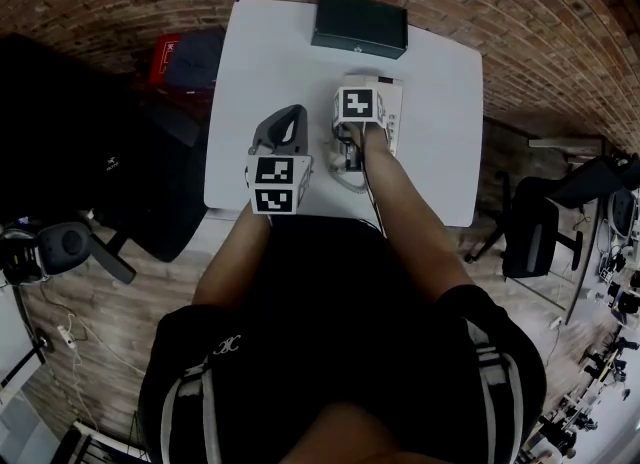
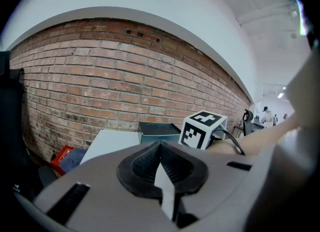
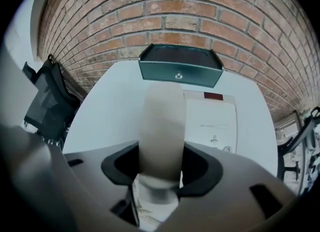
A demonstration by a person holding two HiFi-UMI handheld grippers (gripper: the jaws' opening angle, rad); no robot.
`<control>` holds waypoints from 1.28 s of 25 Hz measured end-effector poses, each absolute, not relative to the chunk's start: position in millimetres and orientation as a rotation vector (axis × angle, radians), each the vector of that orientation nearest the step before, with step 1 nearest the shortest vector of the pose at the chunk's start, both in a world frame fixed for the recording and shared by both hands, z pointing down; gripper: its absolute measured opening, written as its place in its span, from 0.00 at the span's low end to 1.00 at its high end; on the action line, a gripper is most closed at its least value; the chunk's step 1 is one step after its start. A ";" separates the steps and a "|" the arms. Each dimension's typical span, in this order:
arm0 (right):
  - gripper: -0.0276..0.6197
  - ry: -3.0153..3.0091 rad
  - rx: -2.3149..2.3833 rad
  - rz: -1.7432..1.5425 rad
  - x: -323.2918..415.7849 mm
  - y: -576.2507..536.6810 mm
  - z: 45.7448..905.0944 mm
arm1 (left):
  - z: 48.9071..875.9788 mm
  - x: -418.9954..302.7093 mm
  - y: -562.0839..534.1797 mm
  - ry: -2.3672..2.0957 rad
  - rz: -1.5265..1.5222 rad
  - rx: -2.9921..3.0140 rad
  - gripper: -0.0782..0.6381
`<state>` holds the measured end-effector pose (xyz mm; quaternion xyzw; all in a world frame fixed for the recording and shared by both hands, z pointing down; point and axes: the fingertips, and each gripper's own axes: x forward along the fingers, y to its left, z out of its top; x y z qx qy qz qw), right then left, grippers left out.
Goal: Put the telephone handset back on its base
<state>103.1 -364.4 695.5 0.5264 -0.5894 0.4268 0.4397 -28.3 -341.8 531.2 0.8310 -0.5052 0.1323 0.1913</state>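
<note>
**Head view.** A white table (image 1: 440, 152) stands before a brick wall. At its far edge sits a dark green box (image 1: 359, 24) with its lid closed, so its contents cannot be seen. The telephone base (image 1: 392, 117) lies near the table's middle. On the floor to the left is a red item (image 1: 165, 57) with white print too small to read.

**Left gripper view.** The left tongs (image 2: 161, 148) are pressed together with nothing between them, raised over the table's near left part.

**Right gripper view.** The right tongs (image 3: 161, 151) pinch the pale handset (image 3: 161, 121) from both sides, and its coiled cord (image 3: 145, 216) shows below. The handset is held above the table, just left of the base. The base carries a red strip (image 3: 213, 96) and a line of small print, neither legible. The box shows a round fitting (image 3: 178, 76) at its front centre.
</note>
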 end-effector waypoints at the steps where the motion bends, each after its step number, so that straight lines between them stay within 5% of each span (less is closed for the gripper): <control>1: 0.34 -1.464 1.318 1.085 103.1 -365.3 696.2 | 531.9 -29.3 -341.2 -1.418 0.369 2.333 0.11; 32: 0.39 -1.420 1.480 1.137 108.5 -375.1 675.5 | 534.5 -40.4 -333.9 -1.372 0.340 2.356 0.11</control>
